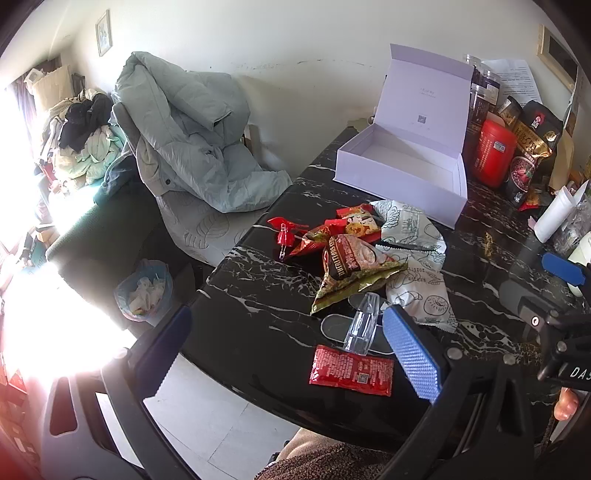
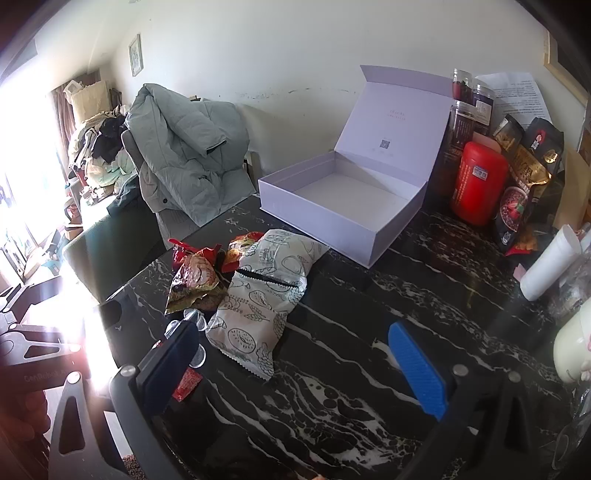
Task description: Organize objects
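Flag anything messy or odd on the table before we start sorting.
Snack packets lie heaped mid-table, not in the open white box, which is empty. The white printed pouch is torn open across its middle. A small red sachet sits near the table edge. Both grippers hover open, holding nothing.

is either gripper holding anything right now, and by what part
Nothing is held. The left gripper and right gripper are both open above the table.

home living room | clothes-heaped sofa (image 1: pixel 110 221) | framed picture (image 1: pixel 103 33) | snack-strewn marble table (image 1: pixel 258 295)
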A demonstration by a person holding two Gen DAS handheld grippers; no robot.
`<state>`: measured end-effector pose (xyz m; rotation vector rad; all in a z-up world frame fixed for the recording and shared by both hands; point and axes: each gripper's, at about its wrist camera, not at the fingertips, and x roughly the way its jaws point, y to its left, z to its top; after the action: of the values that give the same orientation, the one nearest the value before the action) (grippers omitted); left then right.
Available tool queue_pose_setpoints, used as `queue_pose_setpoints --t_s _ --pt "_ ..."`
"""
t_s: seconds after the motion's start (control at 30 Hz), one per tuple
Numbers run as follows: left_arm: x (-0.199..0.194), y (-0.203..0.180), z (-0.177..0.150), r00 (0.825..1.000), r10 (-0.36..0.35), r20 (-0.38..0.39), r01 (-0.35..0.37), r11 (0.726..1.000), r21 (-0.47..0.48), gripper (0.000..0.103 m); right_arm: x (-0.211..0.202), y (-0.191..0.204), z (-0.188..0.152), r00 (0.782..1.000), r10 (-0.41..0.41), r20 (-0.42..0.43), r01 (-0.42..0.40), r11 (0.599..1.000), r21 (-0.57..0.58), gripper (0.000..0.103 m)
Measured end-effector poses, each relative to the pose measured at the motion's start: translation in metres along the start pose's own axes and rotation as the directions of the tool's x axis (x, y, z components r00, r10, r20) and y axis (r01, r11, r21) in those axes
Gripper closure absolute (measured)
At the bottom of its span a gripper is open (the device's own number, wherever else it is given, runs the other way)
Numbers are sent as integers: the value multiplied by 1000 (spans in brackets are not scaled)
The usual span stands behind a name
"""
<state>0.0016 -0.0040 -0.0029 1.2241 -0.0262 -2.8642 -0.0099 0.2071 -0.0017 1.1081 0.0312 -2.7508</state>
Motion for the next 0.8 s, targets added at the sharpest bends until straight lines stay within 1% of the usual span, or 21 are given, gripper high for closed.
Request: queue_pose_setpoints --t_s 0.8 --pt "5 -1 -1 1000 -3 -12 3 1000 -1 0 5 -1 -3 1000 1 -18 -1 1000 3 0"
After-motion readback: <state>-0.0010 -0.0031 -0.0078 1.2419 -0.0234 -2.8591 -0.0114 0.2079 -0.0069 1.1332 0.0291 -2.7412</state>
